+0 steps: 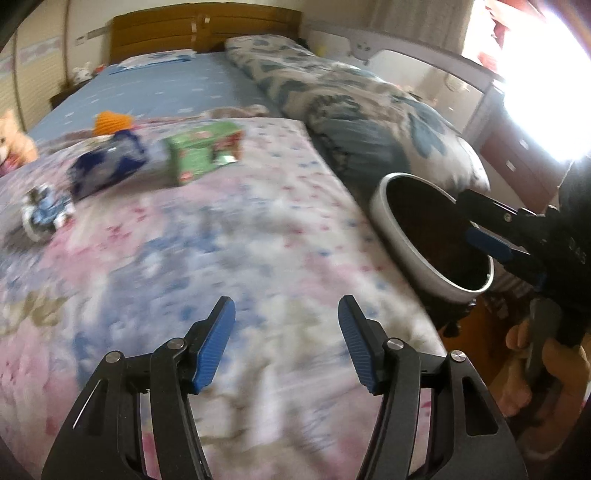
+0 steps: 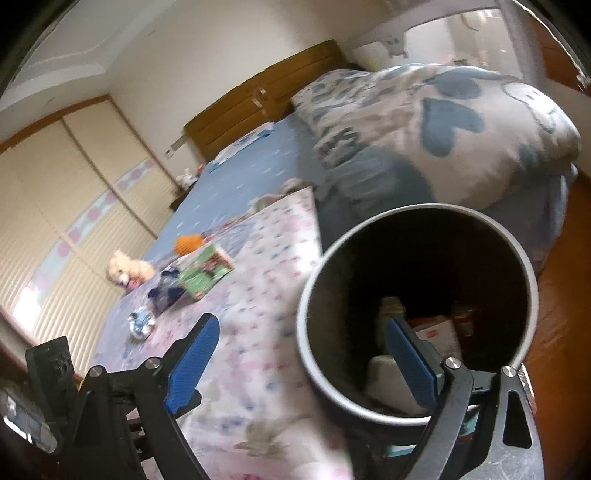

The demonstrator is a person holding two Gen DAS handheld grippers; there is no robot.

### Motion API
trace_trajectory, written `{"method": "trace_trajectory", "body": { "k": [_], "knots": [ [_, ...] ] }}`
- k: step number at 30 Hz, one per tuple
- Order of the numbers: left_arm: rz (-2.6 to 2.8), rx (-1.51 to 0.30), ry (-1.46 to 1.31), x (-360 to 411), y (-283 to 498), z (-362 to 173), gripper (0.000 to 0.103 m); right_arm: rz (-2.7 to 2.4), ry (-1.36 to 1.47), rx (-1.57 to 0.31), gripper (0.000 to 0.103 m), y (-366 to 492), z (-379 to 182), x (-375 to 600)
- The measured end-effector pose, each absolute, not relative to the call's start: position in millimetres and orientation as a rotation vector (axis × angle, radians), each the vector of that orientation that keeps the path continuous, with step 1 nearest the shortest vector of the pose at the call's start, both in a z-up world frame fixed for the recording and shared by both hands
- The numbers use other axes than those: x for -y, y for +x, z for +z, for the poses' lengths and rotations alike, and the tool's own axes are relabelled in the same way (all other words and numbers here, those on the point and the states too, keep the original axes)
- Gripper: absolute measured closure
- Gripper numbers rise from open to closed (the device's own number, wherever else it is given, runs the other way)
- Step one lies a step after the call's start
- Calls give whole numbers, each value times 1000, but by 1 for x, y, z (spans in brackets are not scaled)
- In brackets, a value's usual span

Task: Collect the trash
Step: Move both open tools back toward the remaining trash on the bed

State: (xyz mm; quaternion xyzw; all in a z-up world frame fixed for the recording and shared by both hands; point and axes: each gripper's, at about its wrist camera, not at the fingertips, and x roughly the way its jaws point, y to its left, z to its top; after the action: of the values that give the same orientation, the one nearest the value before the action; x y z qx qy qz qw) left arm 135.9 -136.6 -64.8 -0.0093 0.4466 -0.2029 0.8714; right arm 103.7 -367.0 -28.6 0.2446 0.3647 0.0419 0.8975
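Trash lies on the pink floral blanket (image 1: 258, 229): a green carton (image 1: 203, 155) (image 2: 205, 273), a dark blue wrapper (image 1: 107, 166) (image 2: 166, 291) and a crumpled blue-white wrapper (image 1: 44, 214) (image 2: 142, 323). A round white bin (image 1: 391, 225) (image 2: 343, 295) stands at the bed's right edge, holding a white box (image 2: 439, 332) and other scraps. My left gripper (image 1: 286, 306) hangs open and empty over the blanket, well short of the litter. My right gripper (image 2: 301, 323) (image 1: 469, 218) is open wide and empty, with one finger (image 2: 406, 354) over the bin's mouth.
An orange knitted item (image 1: 110, 122) and a plush toy (image 2: 125, 273) lie beyond the litter. A rolled heart-print duvet (image 1: 351, 110) runs along the bed's right side. A wooden headboard (image 1: 203, 26) stands at the far end. A hand (image 1: 532, 369) holds the right gripper above the wooden floor.
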Motion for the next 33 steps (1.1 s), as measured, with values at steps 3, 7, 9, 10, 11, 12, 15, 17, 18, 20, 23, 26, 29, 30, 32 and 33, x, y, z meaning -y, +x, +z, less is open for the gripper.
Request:
{"method": "trace_trajectory", "body": {
  "k": [3,7,9,10,11,12,15,17,18,20,23,26,29,30,32,33],
  "knots": [
    [-381,-929,-46,113,135,-66,44,124,484,-768,10,110,-29,347],
    [-326,-927,-89,84,136,-68,43,171,456,-790,10,119,-34,323],
    [-300,-924,-103,72,137,-68,43,193,445,-802,10,124,-36,311],
    [-289,-923,-109,66,137,-68,43,201,441,-807,10,125,-38,306],
    [-277,-923,-114,60,137,-69,43,211,435,-813,10,128,-39,300],
    [-266,-922,-121,54,138,-69,43,217,432,-817,10,130,-40,295],
    [-234,-919,-140,39,139,-70,43,237,420,-826,10,134,-42,281],
    [-214,-919,-152,28,141,-71,43,248,412,-833,10,139,-43,273],
    [-205,-919,-156,24,143,-71,43,254,409,-836,10,141,-44,269],
    [-187,-919,-164,15,146,-72,43,265,404,-843,10,148,-45,260],
    [-160,-916,-171,5,153,-72,42,277,401,-847,10,156,-46,249],
    [-137,-912,-174,-4,161,-72,41,279,408,-845,10,167,-46,238],
    [-114,-910,-171,-14,173,-73,38,271,414,-842,10,179,-45,228],
    [-106,-909,-171,-17,176,-73,37,265,418,-839,10,184,-46,223],
    [-88,-907,-176,-25,184,-74,35,253,427,-835,10,195,-47,215],
    [-80,-908,-181,-29,189,-75,35,250,432,-834,10,199,-49,212]
  ]
}}
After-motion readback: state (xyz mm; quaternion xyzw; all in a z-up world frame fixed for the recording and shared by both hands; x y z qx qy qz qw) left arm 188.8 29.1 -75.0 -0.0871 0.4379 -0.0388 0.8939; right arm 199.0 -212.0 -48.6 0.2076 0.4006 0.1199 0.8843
